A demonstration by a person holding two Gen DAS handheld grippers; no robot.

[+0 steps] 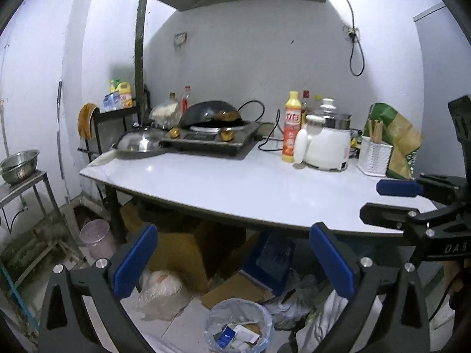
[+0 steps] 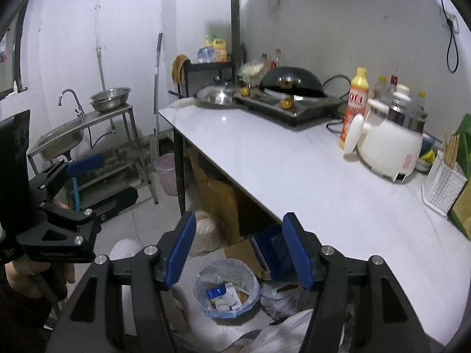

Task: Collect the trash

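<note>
The left gripper [image 1: 234, 260] has its two blue jaws spread very wide, and nothing is between them. The gap frames the front edge of the white table [image 1: 235, 188], with the floor below. Far off past the left jaw, a pink bin [image 1: 97, 242] stands on the floor by a table leg. A little right of that jaw, low down, lies a see-through plastic bag [image 1: 163, 292]. Below the gap, nearer the right jaw, stands the trash bin [image 1: 238, 328] with a pale blue liner. Bits of paper trash and a small blue box lie inside it.

Far ahead on the table sit a black wok [image 1: 213, 113] on a cooktop, an orange bottle [image 1: 291, 128], a white rice cooker [image 1: 326, 144] and a white basket of chopsticks [image 1: 374, 154].

The right gripper [image 2: 238, 251] also has its jaws apart, though less wide, and they hold nothing. Far left of its left jaw there is a metal sink [image 2: 60, 141] with a tap. In the right wrist view, the same trash bin [image 2: 226, 289] sits on the floor below the gap, right between the two jaws. A dark blue box [image 2: 272, 253] lies just inside the right jaw, under the table edge. Crumpled bags [image 2: 279, 295] lie on the floor beside the bin, under the right jaw.
</note>
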